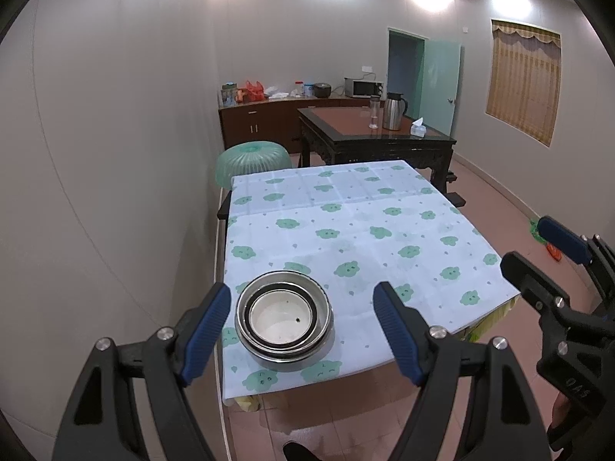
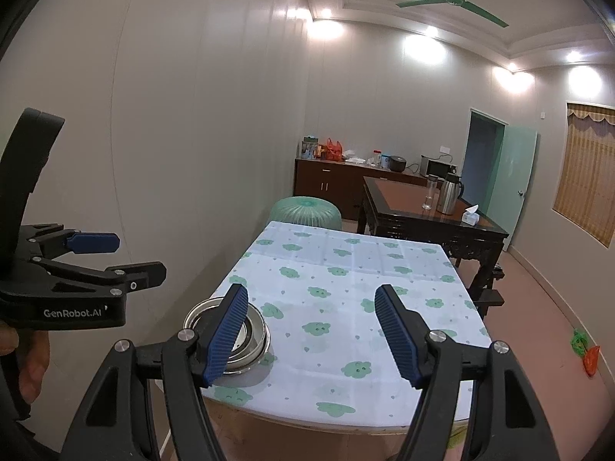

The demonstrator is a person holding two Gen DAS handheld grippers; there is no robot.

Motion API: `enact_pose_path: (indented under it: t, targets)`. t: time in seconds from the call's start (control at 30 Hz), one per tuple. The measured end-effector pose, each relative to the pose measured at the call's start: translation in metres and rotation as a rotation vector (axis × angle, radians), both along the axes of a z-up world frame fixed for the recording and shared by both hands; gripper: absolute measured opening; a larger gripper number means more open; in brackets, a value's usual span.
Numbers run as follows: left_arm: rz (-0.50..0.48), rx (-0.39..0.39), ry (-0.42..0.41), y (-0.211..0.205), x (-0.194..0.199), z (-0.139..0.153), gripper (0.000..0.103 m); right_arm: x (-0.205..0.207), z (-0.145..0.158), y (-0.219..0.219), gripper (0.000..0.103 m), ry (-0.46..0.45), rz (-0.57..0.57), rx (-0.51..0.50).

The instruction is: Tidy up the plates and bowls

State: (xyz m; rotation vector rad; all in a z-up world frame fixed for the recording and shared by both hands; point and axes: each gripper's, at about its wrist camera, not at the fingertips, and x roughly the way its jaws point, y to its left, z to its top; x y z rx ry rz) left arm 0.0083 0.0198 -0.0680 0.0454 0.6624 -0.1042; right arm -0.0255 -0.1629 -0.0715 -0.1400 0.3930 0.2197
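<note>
A nested stack of bowls (image 1: 283, 319) stands near the front left corner of the table (image 1: 346, 230): a steel outer bowl, a dark-rimmed one inside it, and a white bowl innermost. In the right wrist view the stack (image 2: 253, 330) is partly hidden behind my right gripper's left finger. My left gripper (image 1: 303, 330) is open and empty, held above and in front of the stack. My right gripper (image 2: 311, 334) is open and empty, above the table's front edge; it shows at the right in the left wrist view (image 1: 546, 253). The left gripper also shows at the left in the right wrist view (image 2: 127, 257).
The table wears a white cloth with green cloud prints. A green mesh food cover (image 1: 251, 161) sits beyond its far left corner. A dark wooden table (image 1: 373, 130) with a thermos and tissue box stands behind. A wall runs close along the left.
</note>
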Motion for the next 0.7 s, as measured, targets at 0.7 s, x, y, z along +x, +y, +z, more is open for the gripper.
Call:
enact_pose_path:
  t: [0.7]
  targets:
    - [-0.007,-0.007,-0.023,-0.01,0.003,0.011,0.091,-0.005,0.013,-0.008,0.071,-0.057,-0.008,0.001]
